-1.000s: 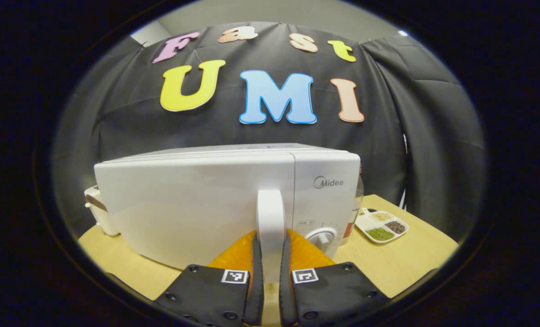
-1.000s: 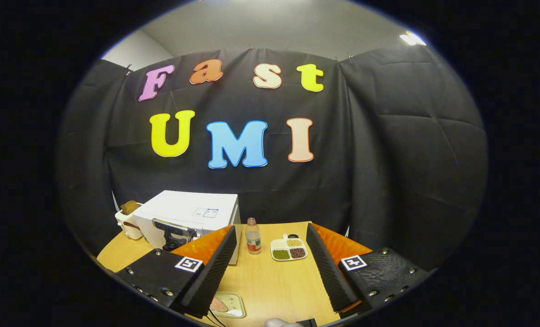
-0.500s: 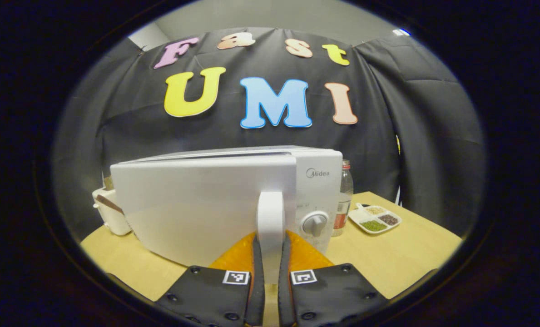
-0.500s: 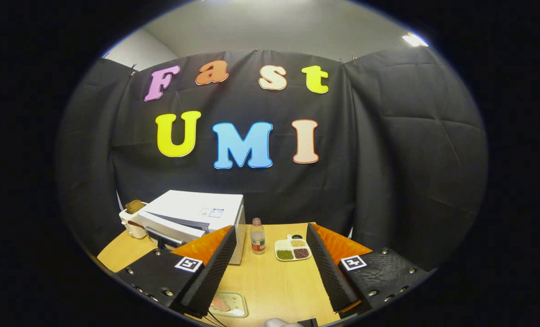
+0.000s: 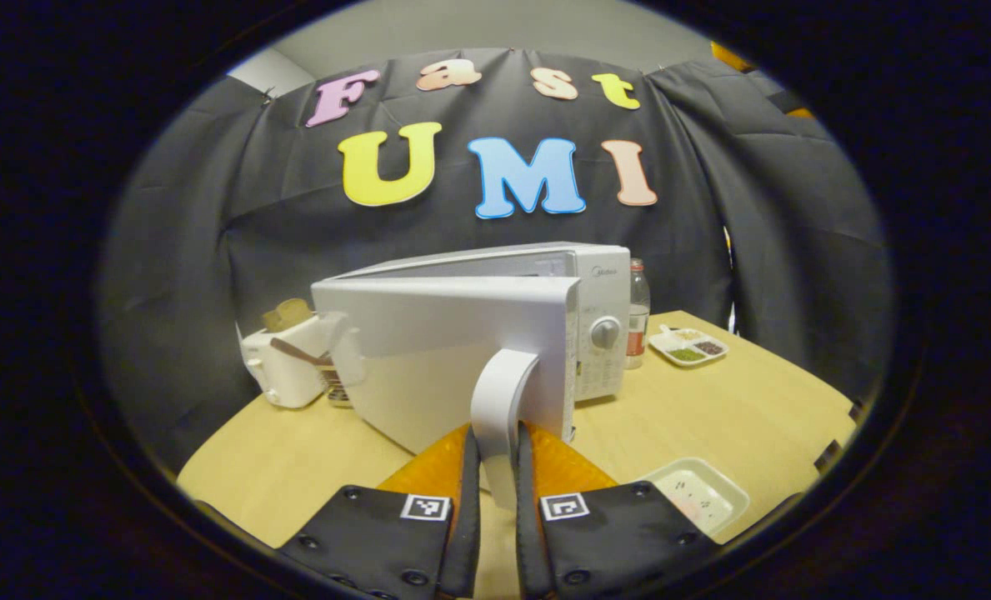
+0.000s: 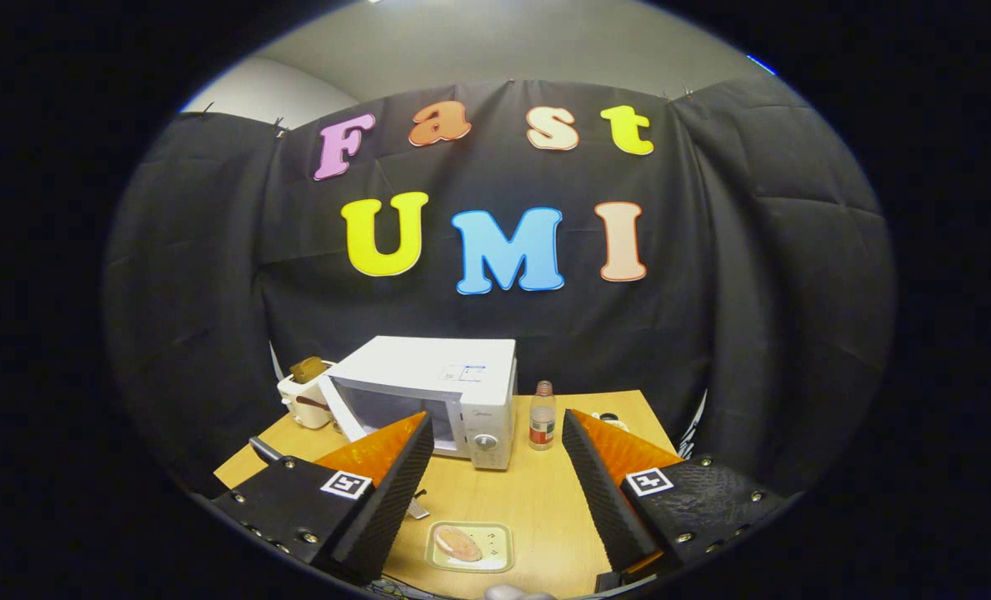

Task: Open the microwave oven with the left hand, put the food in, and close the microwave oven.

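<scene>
In the left gripper view, the white door handle [image 5: 502,392] at lower centre is clamped between the jaws of the left gripper [image 5: 495,467], and the microwave [image 5: 599,321] door has been swung far wider than a second ago, so loading is judged possible.

In the right gripper view, the right gripper [image 6: 495,475] is held wide open and empty; the food [image 6: 458,543], a pale pink piece on a tray [image 6: 499,552], is seen at bottom centre on the desk [image 6: 537,500].

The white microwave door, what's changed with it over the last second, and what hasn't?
The white microwave door has swung outward from nearly shut to well open, pulled by the left gripper, whose fingers stay clamped on the door's white arched handle. The right gripper remains open and empty above the pale tray of food on the wooden table.
</scene>
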